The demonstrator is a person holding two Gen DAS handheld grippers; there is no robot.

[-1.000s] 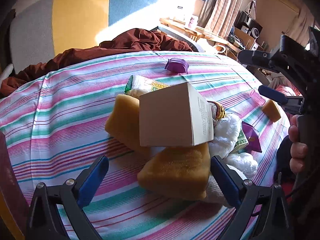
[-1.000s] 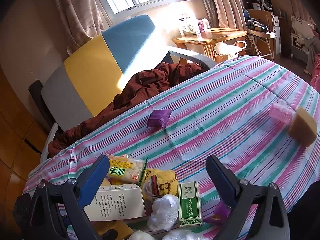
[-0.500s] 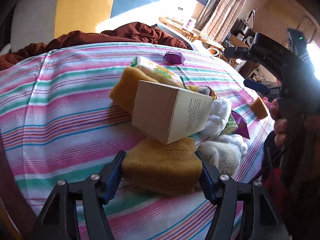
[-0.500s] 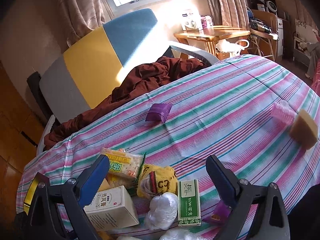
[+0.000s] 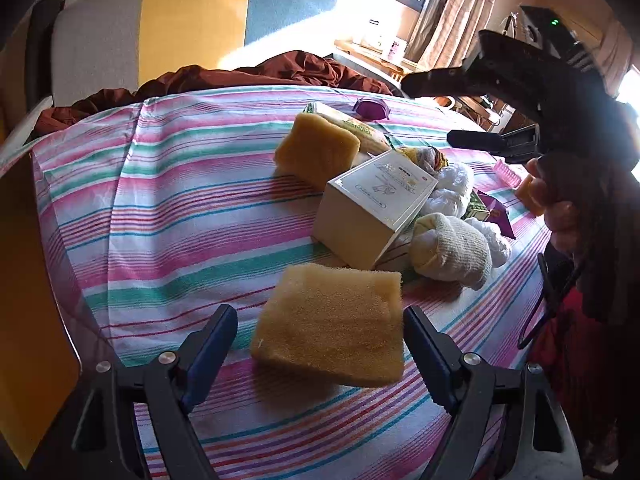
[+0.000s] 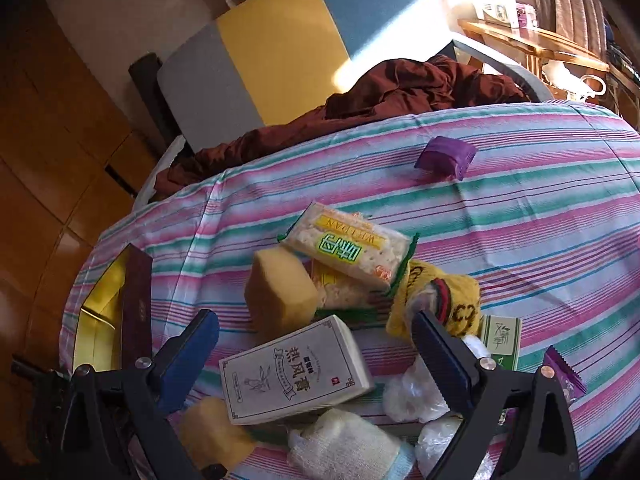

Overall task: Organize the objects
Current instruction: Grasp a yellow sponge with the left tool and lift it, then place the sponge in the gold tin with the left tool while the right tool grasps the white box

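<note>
A tan sponge [image 5: 332,324] sits tilted on the striped tablecloth [image 5: 168,216], between the fingers of my left gripper [image 5: 320,320]. The jaws are opening; a gap shows at the left pad, so the gripper is open. Beyond lie a cream box [image 5: 368,208], a second sponge [image 5: 316,152] and a rolled white sock [image 5: 452,252]. My right gripper [image 6: 316,344] hangs open over the same cream box [image 6: 296,372], holding nothing. It also shows at the right of the left wrist view, with the person's hand [image 5: 556,204] on its handle.
The pile holds a cracker packet [image 6: 352,248], a yellow sock [image 6: 440,300], a small green box [image 6: 500,340] and white plastic bags. A purple piece [image 6: 446,156] lies apart, farther back. An open dark box with yellow lining [image 6: 104,320] stands at the table's left edge. A chair with brown cloth is behind.
My left gripper shut on the near sponge, pulled it out from under the cream box and away from the pile, then spread its jaws. The right gripper swung and dropped closer over the pile.
</note>
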